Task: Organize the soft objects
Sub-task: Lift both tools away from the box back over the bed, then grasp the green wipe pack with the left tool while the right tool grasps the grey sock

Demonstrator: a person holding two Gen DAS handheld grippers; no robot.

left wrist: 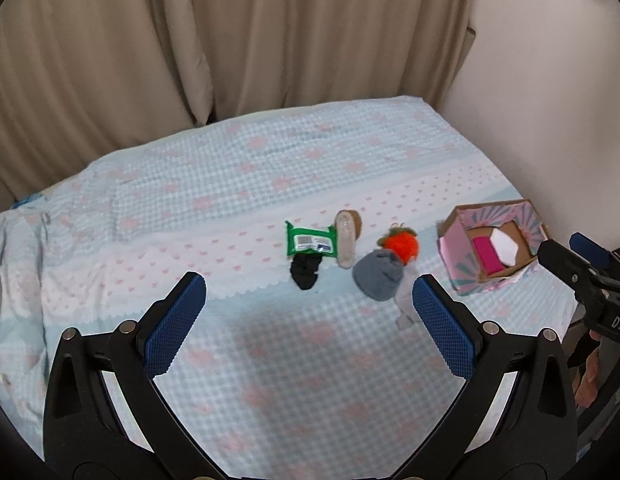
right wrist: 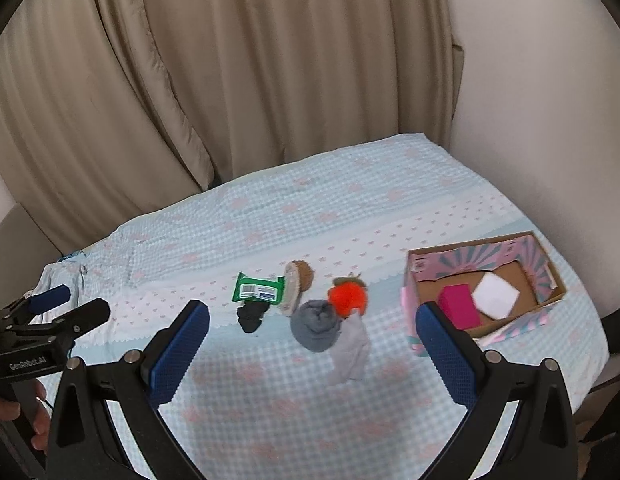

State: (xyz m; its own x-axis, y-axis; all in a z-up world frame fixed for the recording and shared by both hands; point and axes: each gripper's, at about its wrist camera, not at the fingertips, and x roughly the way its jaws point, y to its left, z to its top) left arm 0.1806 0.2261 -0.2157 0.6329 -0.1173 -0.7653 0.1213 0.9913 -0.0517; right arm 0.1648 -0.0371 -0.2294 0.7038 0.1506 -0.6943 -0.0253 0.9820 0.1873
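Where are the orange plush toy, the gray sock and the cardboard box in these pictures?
orange plush toy (right wrist: 347,299), right wrist view, middle of its fuzzy orange body.
gray sock (right wrist: 316,326), right wrist view, the rolled-up round part.
cardboard box (left wrist: 456,236), left wrist view, its pink outer side wall.

I count on the bedspread (right wrist: 270,400): one green wipes pack (right wrist: 259,289), one black sock (right wrist: 252,316), one slipper (right wrist: 296,287), one grey sock (right wrist: 320,328), one orange plush (right wrist: 348,299). One cardboard box (right wrist: 462,254), holding one pink block (right wrist: 459,306) and one white block (right wrist: 496,295). My grippers: two.
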